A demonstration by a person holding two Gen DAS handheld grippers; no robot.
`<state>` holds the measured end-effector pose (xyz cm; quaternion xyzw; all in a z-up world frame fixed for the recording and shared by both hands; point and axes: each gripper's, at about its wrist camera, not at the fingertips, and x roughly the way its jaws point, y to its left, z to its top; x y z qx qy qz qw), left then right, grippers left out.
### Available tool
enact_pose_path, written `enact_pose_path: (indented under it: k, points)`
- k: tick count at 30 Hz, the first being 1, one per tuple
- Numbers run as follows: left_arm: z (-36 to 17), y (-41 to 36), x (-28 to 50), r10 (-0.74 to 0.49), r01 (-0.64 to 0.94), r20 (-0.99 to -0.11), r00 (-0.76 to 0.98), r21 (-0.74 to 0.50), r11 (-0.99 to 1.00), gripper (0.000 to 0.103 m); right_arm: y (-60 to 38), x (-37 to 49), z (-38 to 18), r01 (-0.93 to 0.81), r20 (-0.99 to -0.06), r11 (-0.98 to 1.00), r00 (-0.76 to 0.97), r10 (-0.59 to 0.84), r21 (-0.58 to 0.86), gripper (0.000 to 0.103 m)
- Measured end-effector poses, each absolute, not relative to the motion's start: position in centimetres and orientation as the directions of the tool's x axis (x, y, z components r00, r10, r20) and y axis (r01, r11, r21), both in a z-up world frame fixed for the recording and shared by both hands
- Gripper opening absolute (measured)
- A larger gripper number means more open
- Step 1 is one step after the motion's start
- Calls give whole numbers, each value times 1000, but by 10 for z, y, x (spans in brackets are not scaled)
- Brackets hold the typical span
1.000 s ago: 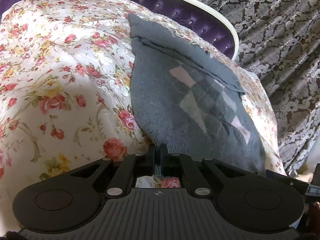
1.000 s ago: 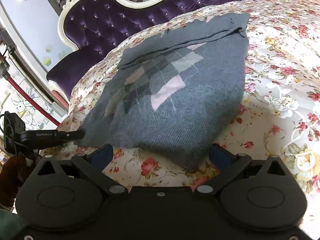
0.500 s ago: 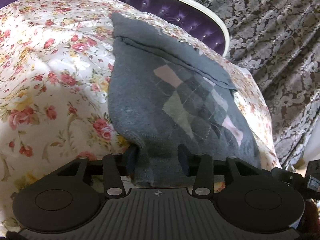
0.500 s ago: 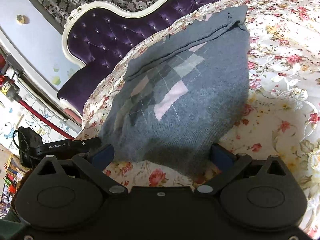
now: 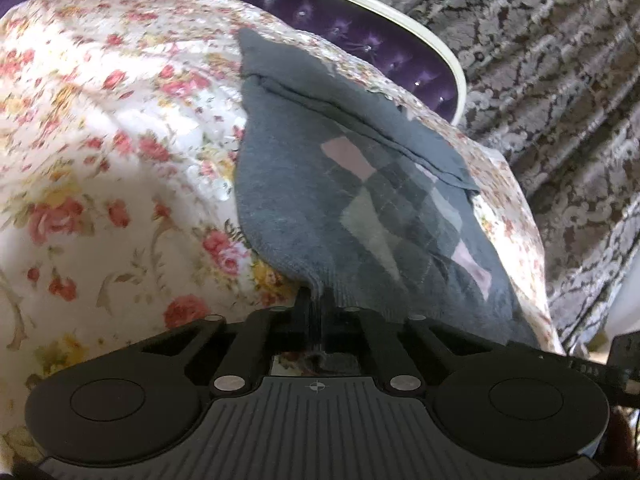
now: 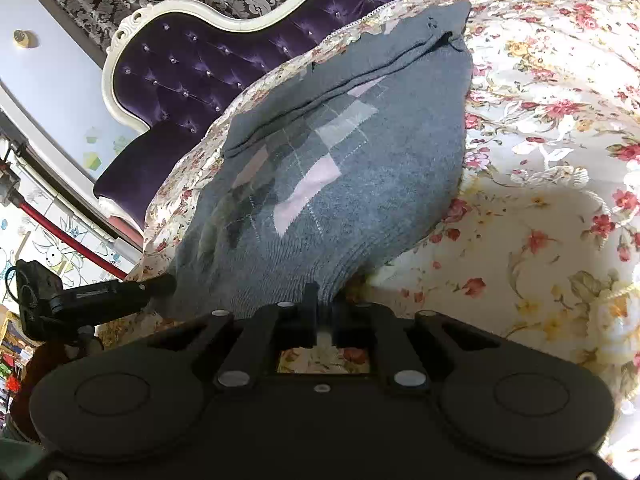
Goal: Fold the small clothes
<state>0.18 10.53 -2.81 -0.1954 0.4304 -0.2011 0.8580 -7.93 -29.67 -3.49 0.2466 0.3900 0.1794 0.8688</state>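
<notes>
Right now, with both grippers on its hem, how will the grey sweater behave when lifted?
The grey sweater is probably floppy: it drapes over the floral bedspread. Likely light, and its ribbed knit shouldn't slip from the right gripper or left gripper.

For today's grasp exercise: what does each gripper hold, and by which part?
Left gripper and right gripper each pinch the grey argyle sweater at its near ribbed hem.

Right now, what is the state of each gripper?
Left gripper: shut on the grey sweater hem.
Right gripper: shut on the same hem.
</notes>
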Motion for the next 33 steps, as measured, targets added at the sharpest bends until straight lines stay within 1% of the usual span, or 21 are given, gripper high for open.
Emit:
enact_pose_path:
  k: [5,11,15,18,22,27,31,32,33]
  points:
    - [-11,111,1,-532,191,-617,580,-531,825,4,-301,-83,-18,-155,-536,808,676,507,569,12]
    - [30,108,19,-561,252,-526,640,-546,799,4,-303,-64,15,-202,-459,803,732,504,560,12]
    - [61,98,45,-590,310,-459,664,-549,776,4,-308,-41,37,-235,-405,800,763,503,552,12]
    - [74,94,71,-614,352,-416,671,-550,757,4,-314,-18,52,-249,-359,792,788,500,557,12]
    - [88,88,111,-613,397,-375,695,-511,762,4,-323,22,70,-266,-308,795,818,485,546,12]
    - [89,80,179,-594,396,-357,721,-490,776,4,-329,88,84,-262,-293,833,850,438,487,12]
    - [74,73,230,-560,358,-372,740,-487,796,4,-338,154,76,-222,-310,850,862,400,478,12]
    - [69,70,245,-556,365,-353,753,-480,798,4,-339,169,72,-208,-320,857,865,386,471,12]
    - [63,68,260,-543,352,-352,763,-479,804,4,-340,186,66,-194,-334,864,865,374,465,12]
